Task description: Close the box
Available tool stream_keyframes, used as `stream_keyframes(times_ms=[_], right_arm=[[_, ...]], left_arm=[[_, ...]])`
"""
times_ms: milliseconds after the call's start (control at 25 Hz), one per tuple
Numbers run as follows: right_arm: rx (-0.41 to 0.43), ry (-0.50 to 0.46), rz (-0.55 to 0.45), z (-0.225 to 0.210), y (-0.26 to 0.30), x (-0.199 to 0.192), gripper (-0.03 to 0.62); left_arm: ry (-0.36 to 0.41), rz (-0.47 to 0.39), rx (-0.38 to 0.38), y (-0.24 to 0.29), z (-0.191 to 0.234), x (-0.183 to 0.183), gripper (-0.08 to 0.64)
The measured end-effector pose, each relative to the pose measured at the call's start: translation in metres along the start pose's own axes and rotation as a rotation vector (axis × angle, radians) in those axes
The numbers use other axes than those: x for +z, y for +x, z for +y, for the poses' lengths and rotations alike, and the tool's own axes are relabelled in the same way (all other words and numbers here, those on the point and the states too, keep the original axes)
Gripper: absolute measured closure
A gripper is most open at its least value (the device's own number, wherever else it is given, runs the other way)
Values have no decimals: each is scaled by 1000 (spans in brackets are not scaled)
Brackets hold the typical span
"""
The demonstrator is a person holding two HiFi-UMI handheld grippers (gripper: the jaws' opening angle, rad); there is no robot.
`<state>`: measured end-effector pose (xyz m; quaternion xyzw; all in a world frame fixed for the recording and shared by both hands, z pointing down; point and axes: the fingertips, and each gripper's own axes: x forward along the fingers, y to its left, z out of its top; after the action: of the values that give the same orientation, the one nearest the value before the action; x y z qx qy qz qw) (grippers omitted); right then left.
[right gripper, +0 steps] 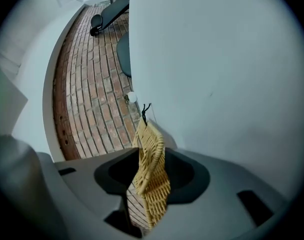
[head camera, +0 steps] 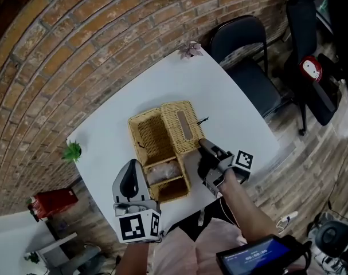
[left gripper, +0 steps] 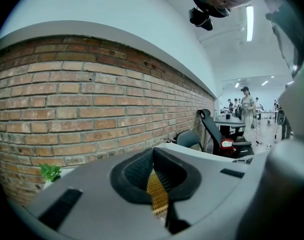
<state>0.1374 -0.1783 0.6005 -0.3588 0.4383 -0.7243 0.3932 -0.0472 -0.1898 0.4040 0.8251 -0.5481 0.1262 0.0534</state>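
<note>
An open wicker box lies on the white table, its lid folded out flat to the right. Something pale lies in the near compartment. My left gripper is at the box's near left wall. In the left gripper view its pads close on a strip of wicker. My right gripper is at the lid's near right corner. In the right gripper view the lid's edge stands between the jaws with dark gaps on both sides. A black cord loop hangs from the lid's far end.
A small green plant stands at the table's left corner and a pink-leaved one at the far corner. A black chair is beyond the table's right side. A red box sits on the brick floor at left.
</note>
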Motion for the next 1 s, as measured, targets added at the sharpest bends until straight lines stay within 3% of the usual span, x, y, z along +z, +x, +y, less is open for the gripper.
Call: stream_keyframes(times_ms=[200, 640, 1000], right_arm=[[-18, -15, -6, 0, 0, 5, 499], [-4, -146, -38, 34, -13, 5, 531], [-15, -343, -53, 67, -18, -4, 545]], left_arm=[[2, -2, 10, -5, 2, 0, 549], [-10, -24, 15, -10, 4, 2, 549], [-23, -51, 26, -17, 11, 7, 549]])
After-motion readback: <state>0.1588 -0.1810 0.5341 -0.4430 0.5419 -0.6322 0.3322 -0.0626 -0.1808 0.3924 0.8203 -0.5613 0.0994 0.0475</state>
